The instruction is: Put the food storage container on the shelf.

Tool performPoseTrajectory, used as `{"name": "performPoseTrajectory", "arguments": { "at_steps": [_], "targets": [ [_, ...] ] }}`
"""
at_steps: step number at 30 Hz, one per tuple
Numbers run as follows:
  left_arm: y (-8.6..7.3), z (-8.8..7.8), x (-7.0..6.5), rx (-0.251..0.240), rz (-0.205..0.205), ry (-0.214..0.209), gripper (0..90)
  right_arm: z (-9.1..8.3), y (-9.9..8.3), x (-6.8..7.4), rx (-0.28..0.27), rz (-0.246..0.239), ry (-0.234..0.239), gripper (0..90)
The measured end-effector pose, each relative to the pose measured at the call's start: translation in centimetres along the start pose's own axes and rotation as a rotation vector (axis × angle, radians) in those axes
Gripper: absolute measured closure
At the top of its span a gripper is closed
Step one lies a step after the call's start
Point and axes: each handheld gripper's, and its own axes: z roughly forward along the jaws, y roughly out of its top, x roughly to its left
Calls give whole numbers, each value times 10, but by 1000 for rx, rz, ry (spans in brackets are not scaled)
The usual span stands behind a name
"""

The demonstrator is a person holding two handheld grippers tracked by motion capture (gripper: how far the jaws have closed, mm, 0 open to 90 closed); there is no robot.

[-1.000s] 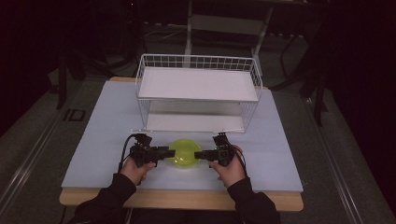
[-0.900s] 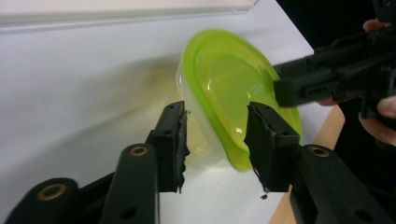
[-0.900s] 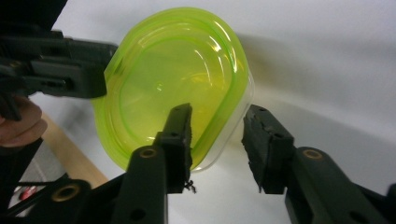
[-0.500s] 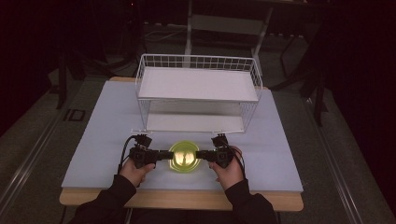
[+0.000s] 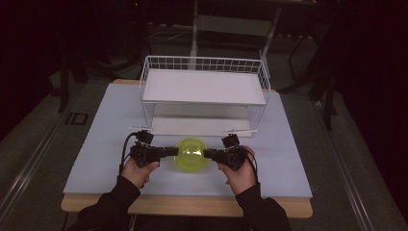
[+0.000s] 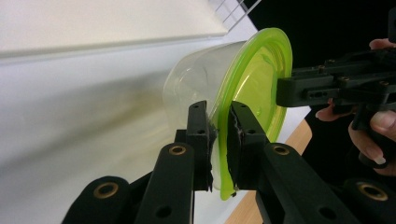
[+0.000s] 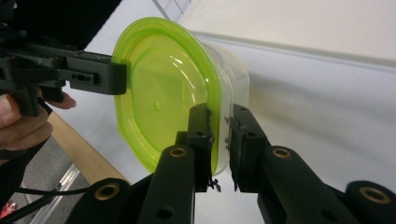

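Green-lidded clear tub (image 5: pixel 191 154) hangs just above the desk (image 5: pixel 96 144), its rim pinched by left tool (image 6: pixel 219 133) and right tool (image 7: pixel 220 128); uneven lifting could tilt it free.

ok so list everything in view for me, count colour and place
clear plastic tub with lime green lid: 1, clear and green, near middle of table, clamped at its rim from both sides
white wire rack with two shelves: 1, white, far middle of table
pale blue mat: 1, covers the tabletop
wooden table: 1, light wood, edge shows at front
left gripper: 1, black, shut on the tub's left rim
right gripper: 1, black, shut on its right rim
hands: 2, dark sleeves, bottom
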Motion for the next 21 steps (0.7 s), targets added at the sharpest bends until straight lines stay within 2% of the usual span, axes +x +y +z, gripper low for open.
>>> {"name": "performPoseTrajectory", "arguments": {
  "at_steps": [5, 13, 21],
  "targets": [
    [12, -6, -10, -6, 10, -1, 815, -11, 7, 4, -27, -3, 7, 800],
    [36, -15, -25, -16, 49, -2, 815, -29, 22, 9, -77, -14, 6, 801],
    [69, -26, -43, -52, 82, 11, 815, -49, 49, 16, -131, -26, -3, 801]
  ]
}}
